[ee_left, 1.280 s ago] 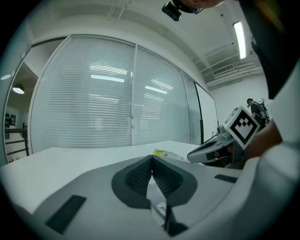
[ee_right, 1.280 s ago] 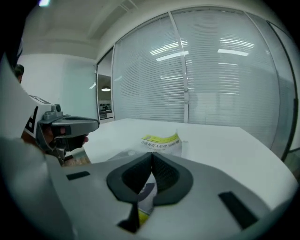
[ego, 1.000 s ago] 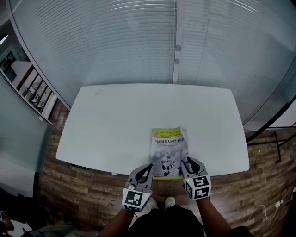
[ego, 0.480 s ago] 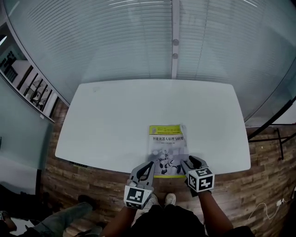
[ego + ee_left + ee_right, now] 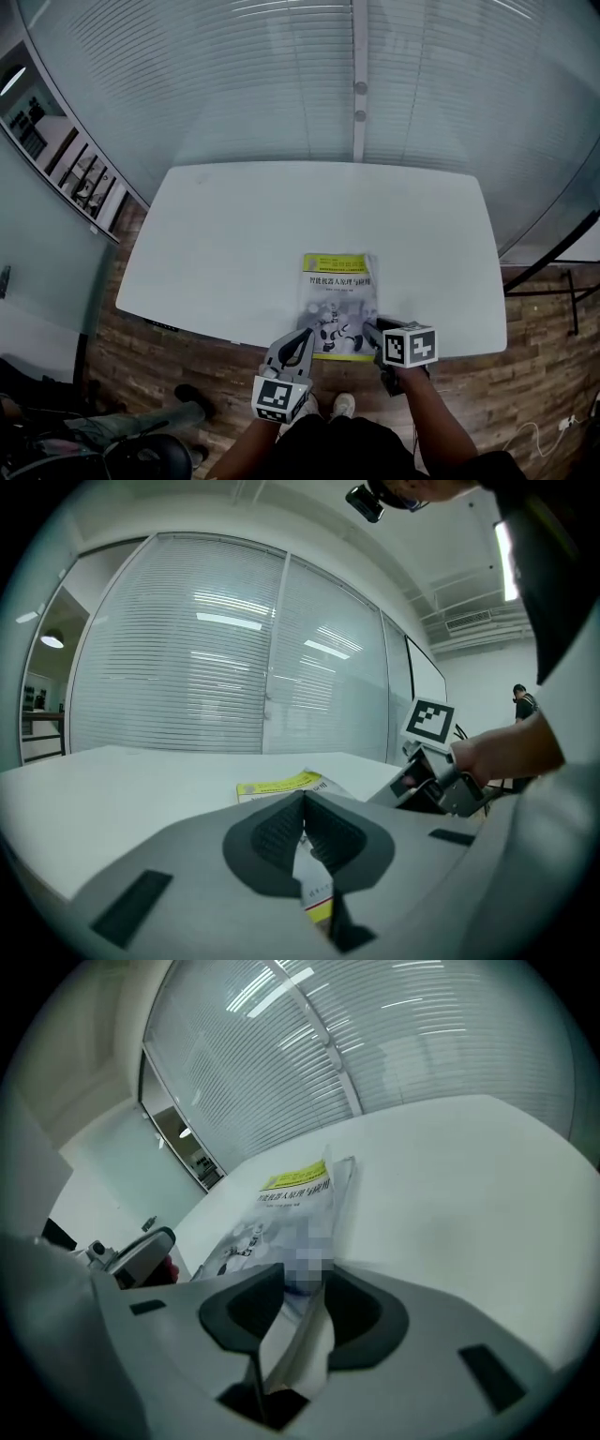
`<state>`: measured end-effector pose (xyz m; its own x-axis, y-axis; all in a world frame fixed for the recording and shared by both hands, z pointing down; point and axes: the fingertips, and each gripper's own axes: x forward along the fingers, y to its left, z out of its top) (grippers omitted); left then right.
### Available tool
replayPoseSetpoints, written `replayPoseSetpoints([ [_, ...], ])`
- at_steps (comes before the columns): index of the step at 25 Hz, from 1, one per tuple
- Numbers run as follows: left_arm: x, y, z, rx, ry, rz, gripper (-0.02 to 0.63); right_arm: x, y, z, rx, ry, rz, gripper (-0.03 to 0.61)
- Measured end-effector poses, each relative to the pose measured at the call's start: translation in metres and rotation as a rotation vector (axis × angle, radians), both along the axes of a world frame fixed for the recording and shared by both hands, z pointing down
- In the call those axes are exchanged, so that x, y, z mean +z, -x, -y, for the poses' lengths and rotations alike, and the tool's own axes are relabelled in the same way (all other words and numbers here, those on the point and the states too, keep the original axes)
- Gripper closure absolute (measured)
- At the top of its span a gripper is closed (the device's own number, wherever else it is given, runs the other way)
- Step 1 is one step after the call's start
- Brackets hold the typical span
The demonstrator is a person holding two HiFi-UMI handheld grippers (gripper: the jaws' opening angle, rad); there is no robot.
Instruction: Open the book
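Note:
A thin book with a yellow-green top band and a robot picture lies shut on the white table, close to its near edge. My left gripper rests at the book's near left corner; in the left gripper view its tips meet, with the book just beyond and below them. My right gripper is tilted down at the near right corner. Its jaws are closing, with the corner edge of the book between them and a small gap still at the pads.
A glass wall with blinds runs behind the table. Wooden floor lies beyond the table's right and near edges. Someone's legs are on the floor at the lower left. Shelving stands at the left.
My right gripper has rolled and dipped onto the book's near right corner, so its marker cube now faces up. The left gripper sank slightly. The legs at lower left came into view.

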<state>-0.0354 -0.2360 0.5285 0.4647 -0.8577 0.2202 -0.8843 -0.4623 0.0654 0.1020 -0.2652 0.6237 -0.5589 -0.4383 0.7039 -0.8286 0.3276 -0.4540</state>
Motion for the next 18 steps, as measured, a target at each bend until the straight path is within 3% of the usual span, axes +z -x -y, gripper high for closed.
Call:
replayPoseSetpoints([
  [9,0.006,0.001,-0.013,0.038,0.033,-0.042,0.600,-0.003,-0.007,0.001,0.073,-0.023,0.047,0.500],
  [18,-0.005,0.030,-0.004,0.128,0.017,-0.031,0.600,-0.021,-0.011,0.003,0.179,-0.164,-0.037,0.540],
])
